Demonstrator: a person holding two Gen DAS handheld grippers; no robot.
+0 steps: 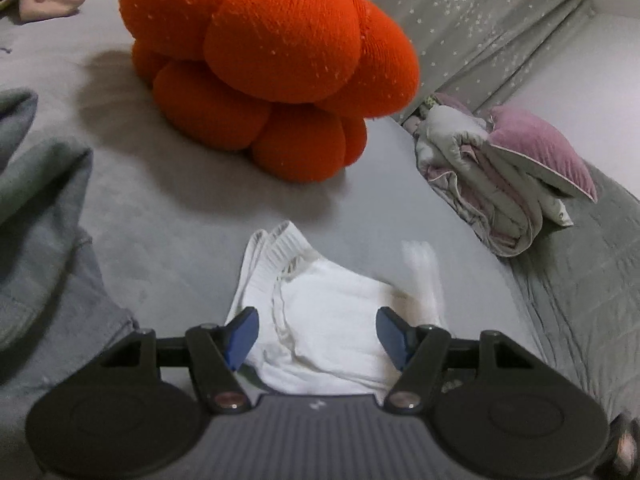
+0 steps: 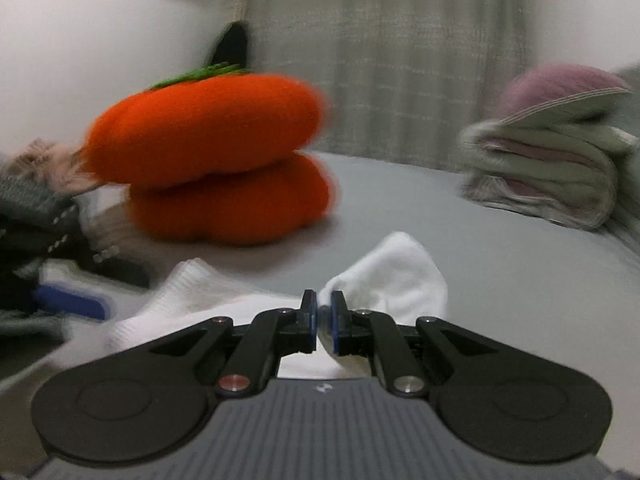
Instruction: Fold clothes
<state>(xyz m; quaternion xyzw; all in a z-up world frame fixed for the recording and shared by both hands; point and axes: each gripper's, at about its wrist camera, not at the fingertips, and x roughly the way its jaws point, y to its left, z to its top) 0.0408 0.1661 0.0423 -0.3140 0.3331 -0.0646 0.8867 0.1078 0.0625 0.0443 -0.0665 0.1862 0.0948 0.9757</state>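
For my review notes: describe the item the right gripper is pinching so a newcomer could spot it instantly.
Start at the big orange knitted pumpkin cushion on the grey bed sheet. In front of it lies a pair of white ribbed-cuff socks, one end pinched in the right gripper. It is the only pure white item; the neighbouring clothes are grey, dark or pink.
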